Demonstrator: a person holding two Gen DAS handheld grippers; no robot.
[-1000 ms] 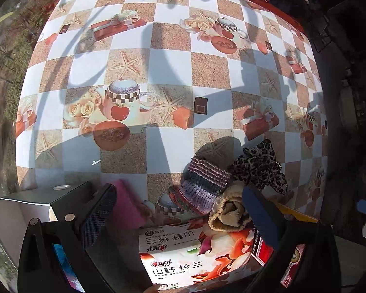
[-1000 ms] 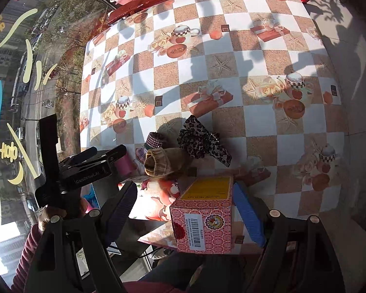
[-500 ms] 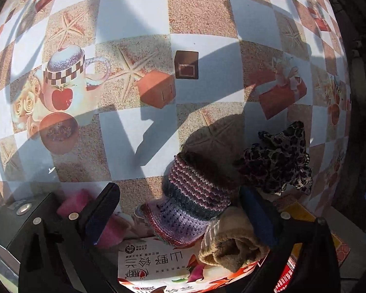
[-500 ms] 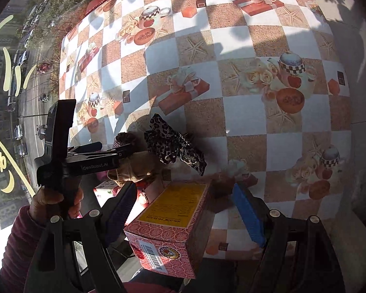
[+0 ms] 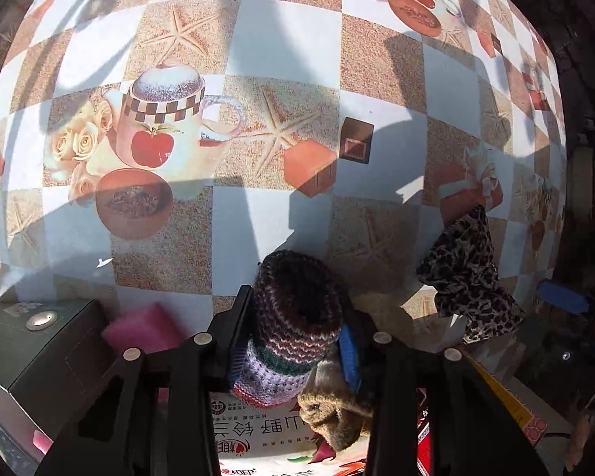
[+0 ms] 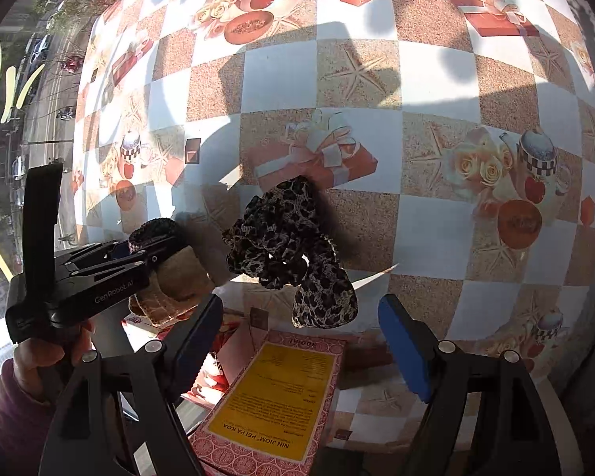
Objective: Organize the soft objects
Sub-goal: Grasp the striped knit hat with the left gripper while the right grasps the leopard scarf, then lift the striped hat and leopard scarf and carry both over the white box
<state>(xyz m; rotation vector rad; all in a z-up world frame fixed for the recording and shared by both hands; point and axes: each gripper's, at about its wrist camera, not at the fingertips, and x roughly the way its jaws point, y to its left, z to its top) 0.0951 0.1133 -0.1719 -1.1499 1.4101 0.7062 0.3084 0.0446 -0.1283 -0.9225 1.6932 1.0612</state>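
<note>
**Left gripper closes on the knitted hat**

The left gripper (image 5: 293, 341) has just been closing and now pinches the striped knitted wool hat (image 5: 293, 317) at the near tabletop (image 5: 281, 39) edge. The right gripper (image 6: 301, 341) hangs spread above the leopard-print fabric scrunchie (image 6: 293, 246), not touching it.

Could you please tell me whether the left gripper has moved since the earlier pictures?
Yes. The left gripper has come down toward the patterned tablecloth, and its jaws have just been closing around the striped knitted piece.

Harsh sunlight, hard dark shadows across the tablecloth (image 5: 281, 31); fisheye-bent edges, sharp focus
</note>
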